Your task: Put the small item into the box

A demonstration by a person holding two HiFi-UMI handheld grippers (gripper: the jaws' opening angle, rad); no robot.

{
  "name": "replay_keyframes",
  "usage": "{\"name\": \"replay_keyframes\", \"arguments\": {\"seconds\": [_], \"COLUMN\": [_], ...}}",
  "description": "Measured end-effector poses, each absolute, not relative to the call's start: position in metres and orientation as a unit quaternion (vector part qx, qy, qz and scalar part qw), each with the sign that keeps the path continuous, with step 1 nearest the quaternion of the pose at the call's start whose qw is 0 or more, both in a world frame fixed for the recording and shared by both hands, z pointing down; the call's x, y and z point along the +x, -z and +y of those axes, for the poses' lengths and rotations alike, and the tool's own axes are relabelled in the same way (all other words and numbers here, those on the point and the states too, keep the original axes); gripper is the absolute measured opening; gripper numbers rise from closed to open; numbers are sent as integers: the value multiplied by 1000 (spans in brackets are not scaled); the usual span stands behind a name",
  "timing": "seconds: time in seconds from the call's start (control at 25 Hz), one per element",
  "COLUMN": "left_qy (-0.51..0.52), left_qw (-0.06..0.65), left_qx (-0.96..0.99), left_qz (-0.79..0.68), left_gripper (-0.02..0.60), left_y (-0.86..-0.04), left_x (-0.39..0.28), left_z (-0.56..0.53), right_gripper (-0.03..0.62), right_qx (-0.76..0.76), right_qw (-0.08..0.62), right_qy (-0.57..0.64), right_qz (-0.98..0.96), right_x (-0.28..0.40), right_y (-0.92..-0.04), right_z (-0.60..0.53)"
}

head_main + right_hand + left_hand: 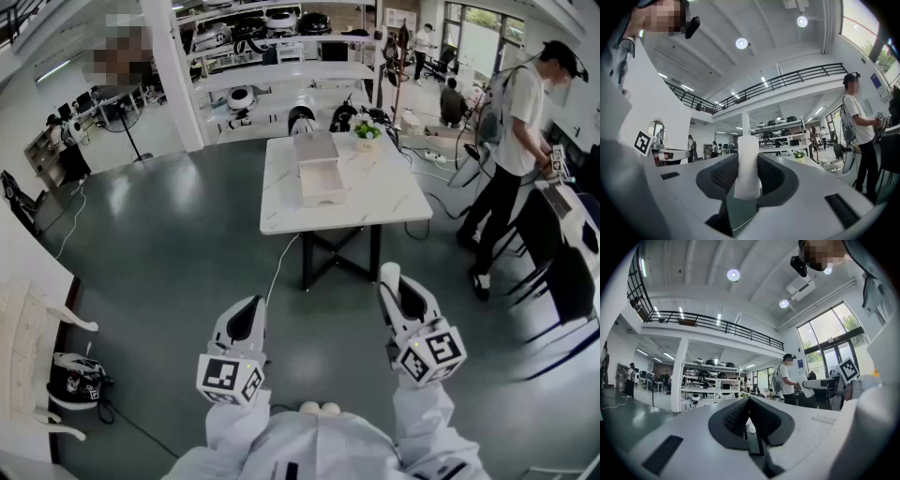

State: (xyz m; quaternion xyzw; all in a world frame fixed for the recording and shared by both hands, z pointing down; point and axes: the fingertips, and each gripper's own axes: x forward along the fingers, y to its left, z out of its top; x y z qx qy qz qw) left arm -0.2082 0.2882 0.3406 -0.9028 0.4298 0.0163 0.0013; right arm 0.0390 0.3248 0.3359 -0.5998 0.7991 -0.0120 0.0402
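Note:
A white box [320, 167] with its tray pulled open stands on the white marble table [384, 202], far ahead of me in the head view. My right gripper [395, 284] [749, 158] is held up in the air, shut on a small white roll-shaped item [389, 273] [748, 161] that sticks up out of the jaws. My left gripper [247, 307] [749, 402] is beside it at the same height, shut, its pads together with nothing between them. Both grippers are well short of the table.
A small flower pot [367, 131] stands at the table's far right corner. A person [517, 112] stands at a desk on the right, near dark chairs [567, 272]. A white chair [28, 347] and a bag [75, 380] are at the left. Shelves [281, 66] stand behind the table.

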Motion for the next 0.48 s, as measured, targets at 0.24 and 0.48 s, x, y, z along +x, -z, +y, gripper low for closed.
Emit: {"name": "replay_keyframes", "arguments": {"seconds": [0.24, 0.48], "left_qy": [-15, -11], "left_qw": [-3, -9], "left_qx": [-903, -901], "left_qz": [429, 433], "left_gripper": [-2, -2], "left_y": [-343, -348], "left_x": [-206, -197], "left_z": [280, 278], "right_gripper": [112, 112], "right_qx": [-602, -605], "right_qw": [36, 44], "right_qy": [14, 22], "right_qz": [798, 795], "right_x": [42, 54], "right_y": [-338, -343], "right_z": [318, 315]}}
